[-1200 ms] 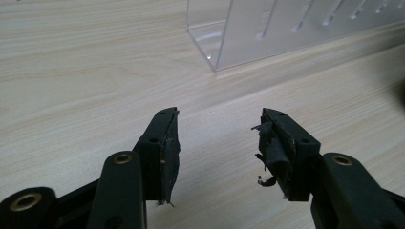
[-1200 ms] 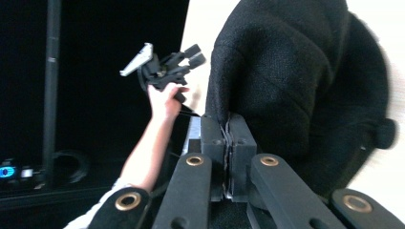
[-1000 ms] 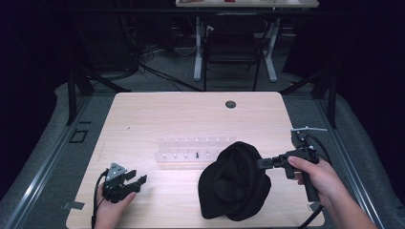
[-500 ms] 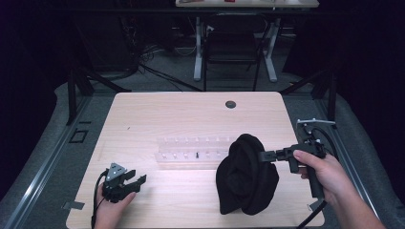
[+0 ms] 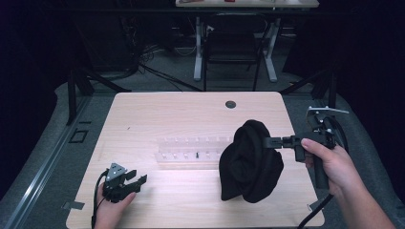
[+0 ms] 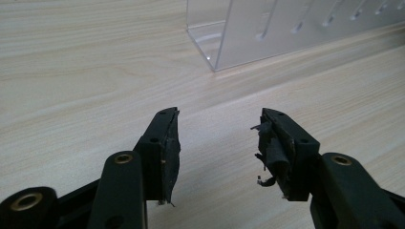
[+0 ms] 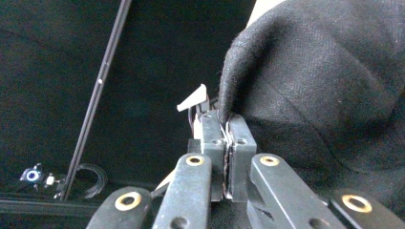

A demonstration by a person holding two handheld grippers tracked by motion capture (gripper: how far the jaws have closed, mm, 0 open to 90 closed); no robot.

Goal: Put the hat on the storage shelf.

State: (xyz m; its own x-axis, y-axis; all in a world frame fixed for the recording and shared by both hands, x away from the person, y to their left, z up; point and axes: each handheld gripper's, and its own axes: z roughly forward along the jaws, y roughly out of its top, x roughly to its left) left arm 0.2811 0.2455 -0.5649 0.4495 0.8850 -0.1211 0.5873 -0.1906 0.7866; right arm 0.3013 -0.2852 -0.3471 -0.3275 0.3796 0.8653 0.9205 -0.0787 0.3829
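Pinching the black cloth [image 5: 250, 162] by its edge, my right gripper [image 5: 267, 142] has its jaws fully closed on one fold. It hangs limp over the table [image 5: 191, 114], beside the clear rack [image 5: 191, 148]: soft, light, grippable anywhere. My left gripper [image 5: 138, 180] rests wide open, holding nothing.
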